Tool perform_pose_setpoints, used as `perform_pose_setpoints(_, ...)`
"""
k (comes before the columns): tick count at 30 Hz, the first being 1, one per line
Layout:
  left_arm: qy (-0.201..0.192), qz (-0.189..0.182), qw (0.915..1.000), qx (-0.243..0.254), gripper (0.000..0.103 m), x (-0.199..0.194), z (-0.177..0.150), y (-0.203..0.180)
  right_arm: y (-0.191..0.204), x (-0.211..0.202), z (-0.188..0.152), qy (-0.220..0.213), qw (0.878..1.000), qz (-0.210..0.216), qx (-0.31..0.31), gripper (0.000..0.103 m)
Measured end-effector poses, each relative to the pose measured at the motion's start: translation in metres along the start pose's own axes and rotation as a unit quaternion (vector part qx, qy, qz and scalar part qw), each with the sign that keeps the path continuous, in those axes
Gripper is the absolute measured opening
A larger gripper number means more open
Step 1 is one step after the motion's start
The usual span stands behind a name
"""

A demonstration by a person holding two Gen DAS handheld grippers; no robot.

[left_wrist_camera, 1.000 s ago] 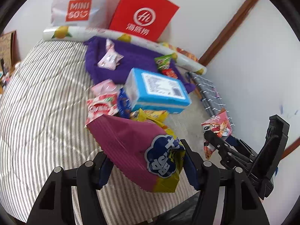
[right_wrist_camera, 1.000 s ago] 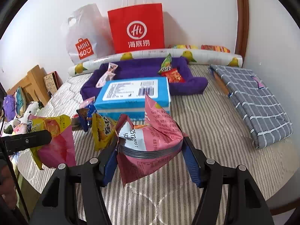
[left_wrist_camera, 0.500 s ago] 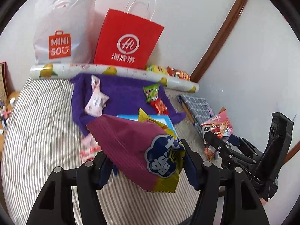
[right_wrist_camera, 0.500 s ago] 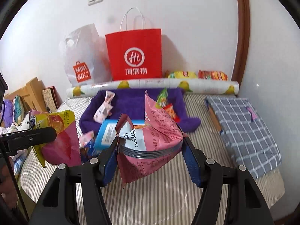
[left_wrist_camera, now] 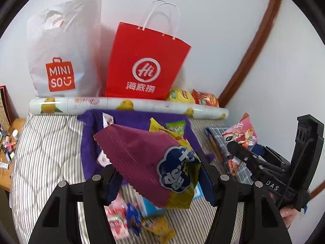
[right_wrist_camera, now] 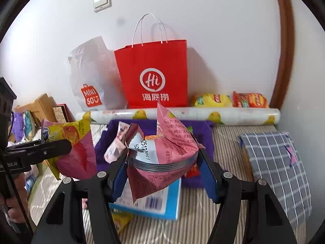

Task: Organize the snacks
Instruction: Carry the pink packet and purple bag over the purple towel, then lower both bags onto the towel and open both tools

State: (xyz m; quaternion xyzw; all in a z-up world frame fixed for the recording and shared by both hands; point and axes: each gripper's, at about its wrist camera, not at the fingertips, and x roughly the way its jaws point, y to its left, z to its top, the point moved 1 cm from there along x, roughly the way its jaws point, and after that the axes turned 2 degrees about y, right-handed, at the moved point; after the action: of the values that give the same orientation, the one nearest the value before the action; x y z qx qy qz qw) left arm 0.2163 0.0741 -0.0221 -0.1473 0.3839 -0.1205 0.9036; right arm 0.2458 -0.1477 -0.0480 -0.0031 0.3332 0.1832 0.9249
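My left gripper [left_wrist_camera: 160, 179] is shut on a maroon and yellow chip bag [left_wrist_camera: 146, 160], held in the air above the bed. My right gripper [right_wrist_camera: 164, 174] is shut on a pink snack bag [right_wrist_camera: 162, 152], also held aloft; this bag shows at the right in the left wrist view [left_wrist_camera: 239, 138]. The maroon bag shows at the left in the right wrist view [right_wrist_camera: 71, 148]. A red Hi paper bag [left_wrist_camera: 146, 65] [right_wrist_camera: 154, 75] and a white Miniso bag [left_wrist_camera: 61, 50] [right_wrist_camera: 91, 81] stand against the back wall, well ahead of both grippers.
A purple cloth tray [left_wrist_camera: 130, 120] holds a few small snacks. A blue box [right_wrist_camera: 160, 203] and loose packets [left_wrist_camera: 121, 221] lie on the striped bed. A fruit-print roll [left_wrist_camera: 130, 105], yellow and red chip bags [right_wrist_camera: 229, 100] and a checked cloth [right_wrist_camera: 276, 162] lie at the back and right.
Both grippers have risen and moved toward the back wall with their bags still held. The two shopping bags now look larger and nearer, and the blue box has dropped below.
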Motion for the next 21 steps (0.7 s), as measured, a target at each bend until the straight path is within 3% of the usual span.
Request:
perform_pose_setpoints(9, 0.006, 0.026, 0.9996, -0.011, 0.063, 0.04, 0.046, 0.021, -0.005, 0.057, 0.043, 0.005, 1.0, 0.022, -0.013, 0.063)
perform_pose_setpoints(21, 0.046, 0.056, 0.9973, -0.016, 0.063, 0.121, 0.075, 0.047, -0.004, 0.146, 0.055, 0.055, 0.996, 0.056, -0.034, 0.063)
